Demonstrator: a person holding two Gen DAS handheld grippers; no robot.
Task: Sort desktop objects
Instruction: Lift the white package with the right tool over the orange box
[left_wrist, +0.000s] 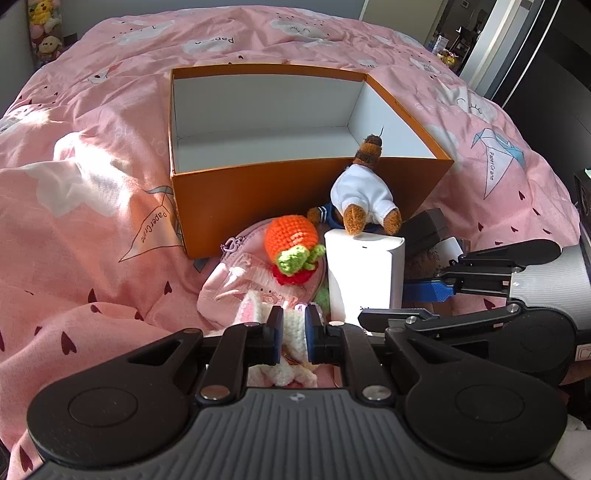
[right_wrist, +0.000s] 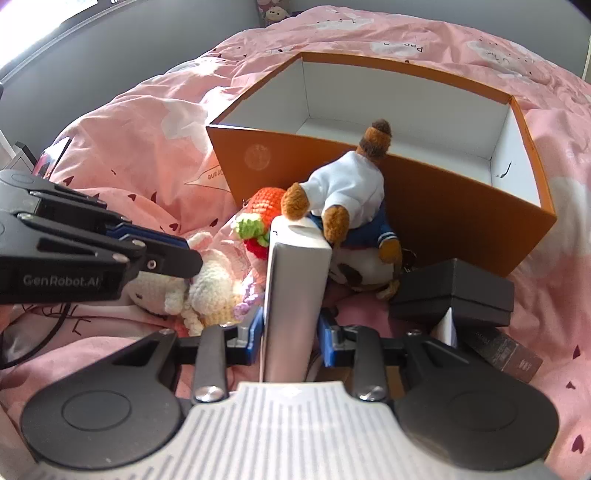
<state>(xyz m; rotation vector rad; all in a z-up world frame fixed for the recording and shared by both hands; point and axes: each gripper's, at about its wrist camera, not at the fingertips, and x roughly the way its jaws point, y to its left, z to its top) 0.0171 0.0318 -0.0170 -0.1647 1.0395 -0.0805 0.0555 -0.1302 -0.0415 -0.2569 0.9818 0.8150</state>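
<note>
An open orange box with a white inside stands on the pink bed cover. Against its near wall leans a brown bear plush in a white shirt. Beside the bear are a crochet orange fruit and a pink pouch. My left gripper is shut on a white crochet bunny. An upright white box stands between the pads of my right gripper. A thin gap still shows at the right pad.
A black box and a dark brown box lie right of the white one. A black cable runs at the lower left. Soft toys stand beyond the bed's far left corner. The orange box holds nothing visible.
</note>
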